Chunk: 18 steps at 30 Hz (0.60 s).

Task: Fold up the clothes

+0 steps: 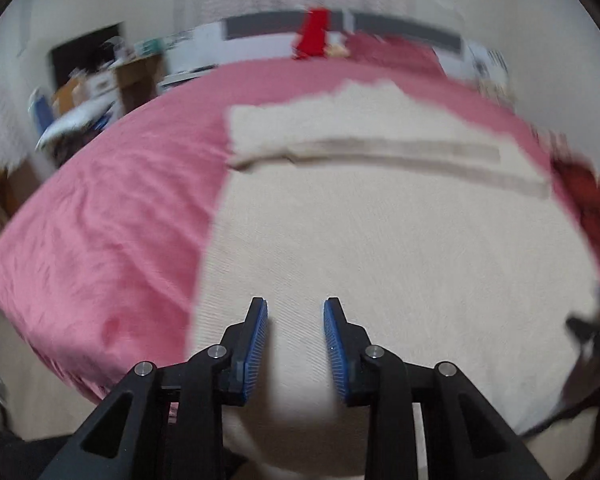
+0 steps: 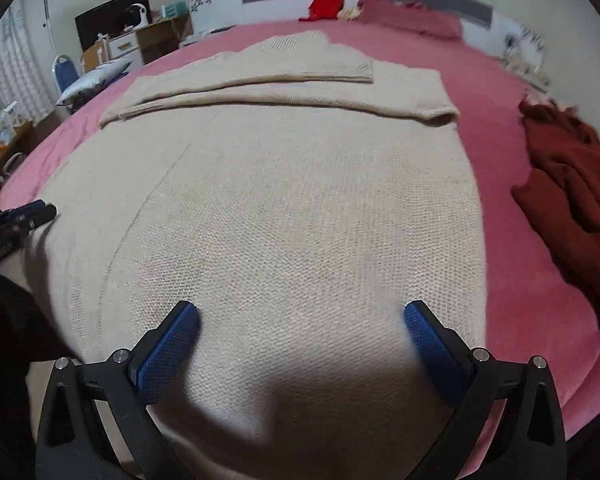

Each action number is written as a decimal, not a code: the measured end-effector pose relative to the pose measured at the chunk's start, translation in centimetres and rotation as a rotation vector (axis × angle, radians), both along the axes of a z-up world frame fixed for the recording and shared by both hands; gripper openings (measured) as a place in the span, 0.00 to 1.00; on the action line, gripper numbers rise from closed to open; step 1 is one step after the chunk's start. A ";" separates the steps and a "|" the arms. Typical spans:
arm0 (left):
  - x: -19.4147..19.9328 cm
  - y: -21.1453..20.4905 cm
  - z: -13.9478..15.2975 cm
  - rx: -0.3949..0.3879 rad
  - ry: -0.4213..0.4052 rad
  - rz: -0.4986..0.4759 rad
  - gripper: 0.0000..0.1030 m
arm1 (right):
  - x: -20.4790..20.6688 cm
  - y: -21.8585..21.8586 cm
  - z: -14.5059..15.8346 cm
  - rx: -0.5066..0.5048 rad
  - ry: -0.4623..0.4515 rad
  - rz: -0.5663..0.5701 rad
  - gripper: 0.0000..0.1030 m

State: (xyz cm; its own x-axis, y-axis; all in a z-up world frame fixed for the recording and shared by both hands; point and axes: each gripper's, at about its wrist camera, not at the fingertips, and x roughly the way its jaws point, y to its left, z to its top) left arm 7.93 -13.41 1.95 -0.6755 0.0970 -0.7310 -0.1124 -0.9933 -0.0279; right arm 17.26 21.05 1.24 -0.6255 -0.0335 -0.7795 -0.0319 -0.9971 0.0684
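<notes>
We hold the left gripper (image 1: 295, 308) part-open and empty above the cream sweater (image 1: 380, 248). Our right gripper (image 2: 300, 312) stands wide, also empty. The sweater lies flat on the pink bedspread (image 2: 512, 240), sleeves folded across; a dark red garment (image 2: 572, 192) lies beside it.

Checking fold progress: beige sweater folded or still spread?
Partly folded: sweater lies flat on the bed, with both sleeves folded across its far end.
</notes>
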 end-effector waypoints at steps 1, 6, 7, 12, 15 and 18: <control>-0.2 -1.7 0.6 0.052 -0.012 0.042 0.28 | -0.1 0.6 0.5 -0.027 0.000 -0.004 1.00; -2.9 -7.4 0.1 0.106 -0.163 0.088 0.26 | 0.7 5.3 3.0 -0.296 0.082 -0.113 1.00; -3.0 -8.1 0.0 0.142 -0.179 0.083 0.26 | 0.8 6.4 3.0 -0.337 0.081 -0.151 1.00; -2.9 -9.5 -1.2 0.279 -0.216 0.068 0.26 | 0.9 9.9 2.2 -0.391 0.025 -0.277 1.00; -3.0 -8.8 -1.7 0.307 -0.246 0.007 0.27 | 2.4 12.1 2.3 -0.382 0.008 -0.325 1.00; -4.0 -8.2 -2.8 0.343 -0.302 -0.053 0.28 | 2.6 14.8 1.3 -0.458 -0.042 -0.342 1.00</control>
State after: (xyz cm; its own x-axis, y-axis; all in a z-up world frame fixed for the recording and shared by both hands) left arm 3.95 -21.65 -0.86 -0.4245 0.3964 -0.8140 -0.0995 -0.9140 -0.3932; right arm 19.91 35.87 2.55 -0.6285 -0.1745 -0.7579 -0.3598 -0.7987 0.4823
